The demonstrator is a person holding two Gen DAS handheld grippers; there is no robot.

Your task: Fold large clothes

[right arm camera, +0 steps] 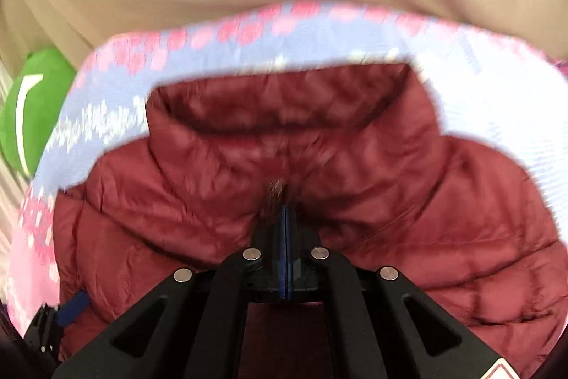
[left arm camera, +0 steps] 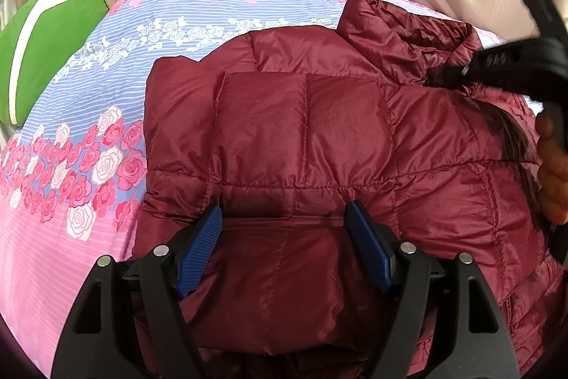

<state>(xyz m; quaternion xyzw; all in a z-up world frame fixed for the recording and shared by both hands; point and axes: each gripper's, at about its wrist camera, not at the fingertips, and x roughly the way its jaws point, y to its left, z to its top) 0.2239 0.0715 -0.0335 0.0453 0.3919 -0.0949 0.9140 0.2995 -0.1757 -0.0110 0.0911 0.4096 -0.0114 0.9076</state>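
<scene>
Glossy quilted jacket [left arm camera: 319, 130]; matt printed cotton-like sheet [left arm camera: 106, 59]; ribbed, perhaps rubber fingers [left arm camera: 198, 251]

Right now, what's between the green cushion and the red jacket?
Only bare floral bedsheet separates the green cushion from the red jacket, clearest in the left wrist view.

Right wrist view motion-blurred; bedsheet [right arm camera: 117, 66] pattern smeared; jacket [left arm camera: 319, 130] hem cut off (bottom edge).

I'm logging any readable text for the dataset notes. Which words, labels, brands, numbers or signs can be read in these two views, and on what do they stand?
None can be read.
Red-edged sticker on the right tongs' body: cut off by the frame edge, unreadable.
Green cushion: only a white curved stripe, no letters.
Maroon puffer jacket: no label or brand showing.
Floral bedsheet: rose pattern only.
</scene>
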